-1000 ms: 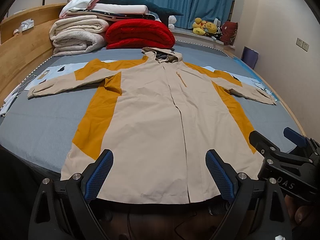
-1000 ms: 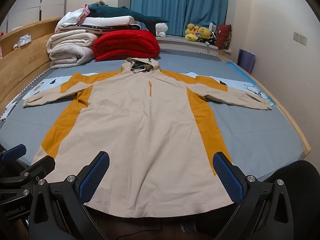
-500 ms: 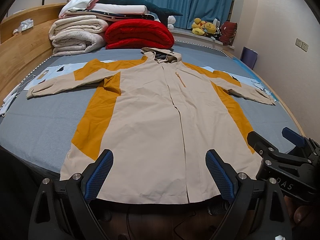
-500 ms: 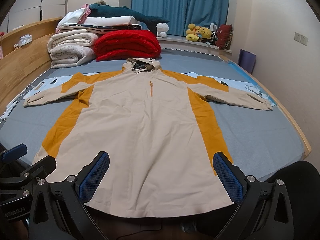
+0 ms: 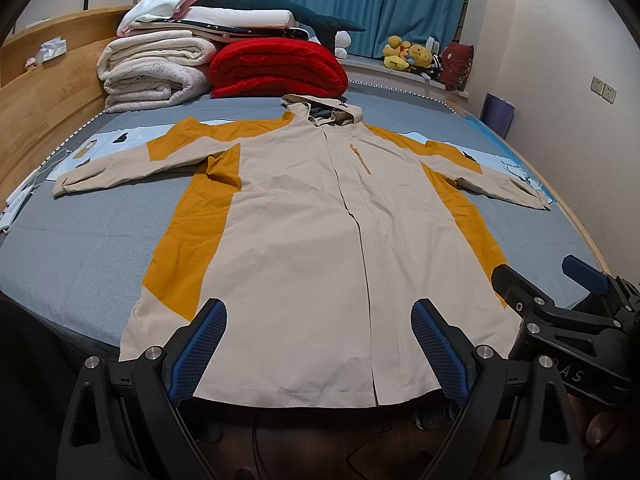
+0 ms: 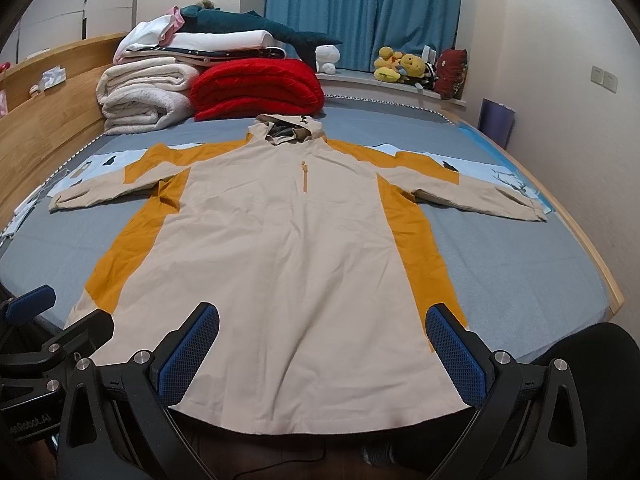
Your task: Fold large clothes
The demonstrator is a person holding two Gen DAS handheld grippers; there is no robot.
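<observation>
We see a jacket [image 5: 304, 240] spread flat on the bed [image 5: 80, 240], both claws released at its hem.

The bed fills most of both frames, its grey cover running from the lower edge up to the blankets [image 5: 156, 76] at upper left and the red quilt [image 5: 276, 68] beside them. The jacket lies face up in the centre, beige with orange panels, sleeves stretched out to left and right, hood [image 5: 324, 110] toward the top. At the bottom of the left view our left gripper [image 5: 318, 348] stands wide apart, holding nothing; our right gripper [image 6: 322, 350] does the same in the right view. Neither touches the cloth, as far as we can tell.
</observation>
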